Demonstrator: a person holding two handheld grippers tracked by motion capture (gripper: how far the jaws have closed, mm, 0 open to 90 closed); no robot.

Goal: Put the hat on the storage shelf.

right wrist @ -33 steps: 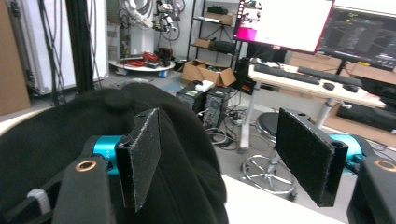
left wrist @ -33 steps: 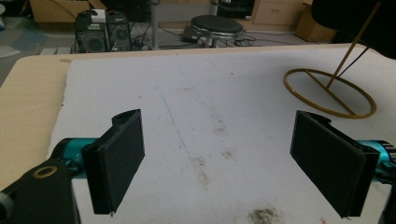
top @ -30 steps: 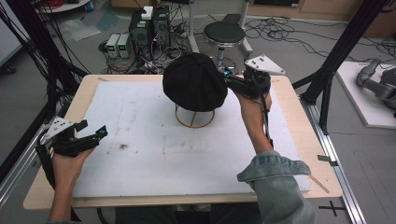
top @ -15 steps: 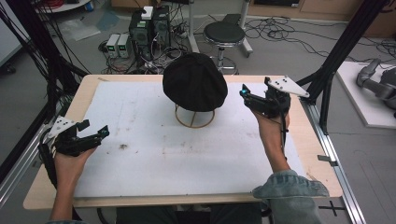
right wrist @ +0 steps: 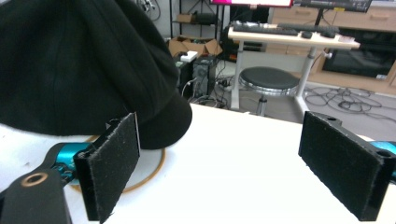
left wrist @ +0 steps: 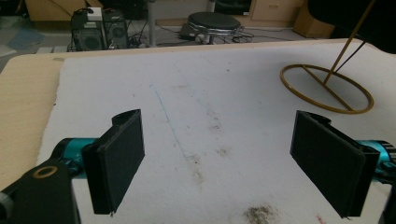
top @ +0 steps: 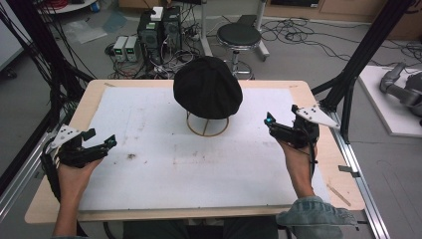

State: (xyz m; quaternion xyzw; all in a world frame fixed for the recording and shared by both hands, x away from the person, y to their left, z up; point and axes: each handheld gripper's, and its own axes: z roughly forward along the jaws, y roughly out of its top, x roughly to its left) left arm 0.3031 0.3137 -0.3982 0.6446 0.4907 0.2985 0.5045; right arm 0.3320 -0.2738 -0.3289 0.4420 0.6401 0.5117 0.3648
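Two grippers are held low over the white mat [top: 199, 164], well apart from each other. The left gripper [top: 102, 145] is kept near the mat's left edge with its jaws spread wide and nothing between them. The right gripper [top: 271, 124] is seen to the right of the black cap [top: 207, 87]; its jaws have just been opening, they stand wide, and nothing is held. The cap is perched on a gold wire stand [top: 207, 125] at the far middle of the mat. Most of the stand is hidden under the cap. In the left gripper view the cap [left wrist: 355, 18] is cut off at the upper right corner, above the stand's ring [left wrist: 327, 87].
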